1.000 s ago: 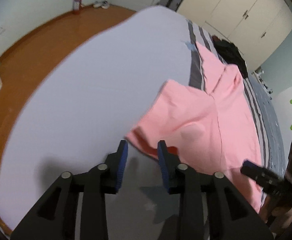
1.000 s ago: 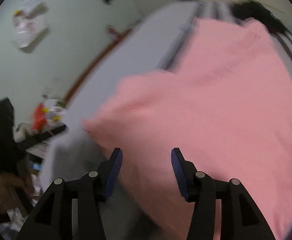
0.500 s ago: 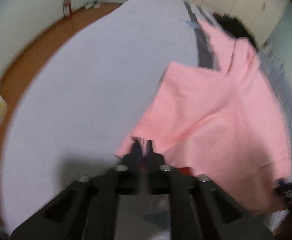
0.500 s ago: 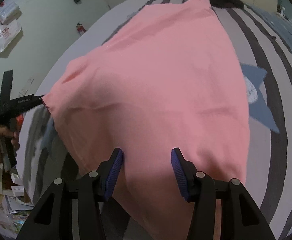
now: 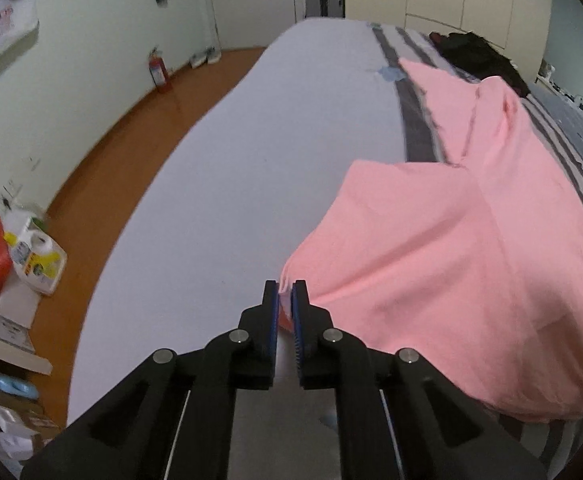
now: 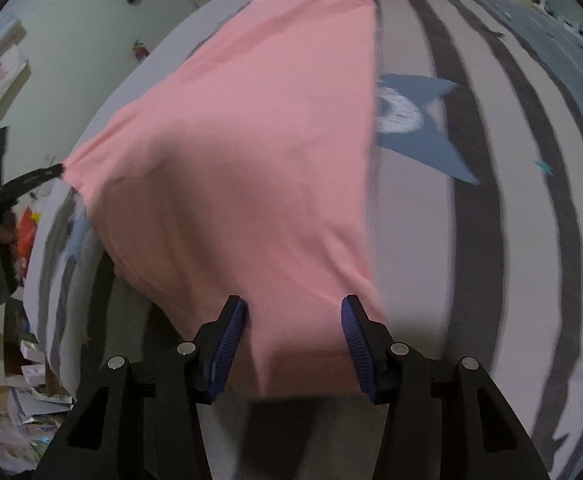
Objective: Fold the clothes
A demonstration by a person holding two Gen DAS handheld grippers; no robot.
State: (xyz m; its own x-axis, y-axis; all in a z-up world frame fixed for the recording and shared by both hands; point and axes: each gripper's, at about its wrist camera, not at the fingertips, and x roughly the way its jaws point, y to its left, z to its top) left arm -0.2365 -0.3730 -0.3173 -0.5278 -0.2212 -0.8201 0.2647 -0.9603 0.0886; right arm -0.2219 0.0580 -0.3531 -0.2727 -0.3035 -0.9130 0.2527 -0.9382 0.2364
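Note:
A pink shirt [image 5: 451, 248] lies spread on the bed [image 5: 231, 184]. My left gripper [image 5: 285, 300] is shut on the shirt's near left corner and lifts that edge a little. In the right wrist view the shirt [image 6: 243, 152] fills the middle. My right gripper [image 6: 293, 332] is open, its blue pads either side of the shirt's near edge. The left gripper [image 6: 57, 170] shows there at the far left, pinching the corner.
The bed has a grey striped cover with a blue star [image 6: 415, 120]. A dark garment [image 5: 479, 56] lies at the far end. A wooden floor [image 5: 103, 160], fire extinguisher [image 5: 157, 70] and cluttered boxes [image 5: 15, 256] lie left of the bed.
My left gripper closed on the shirt's corner and raised it. My right gripper moved in over the shirt's near edge, still open.

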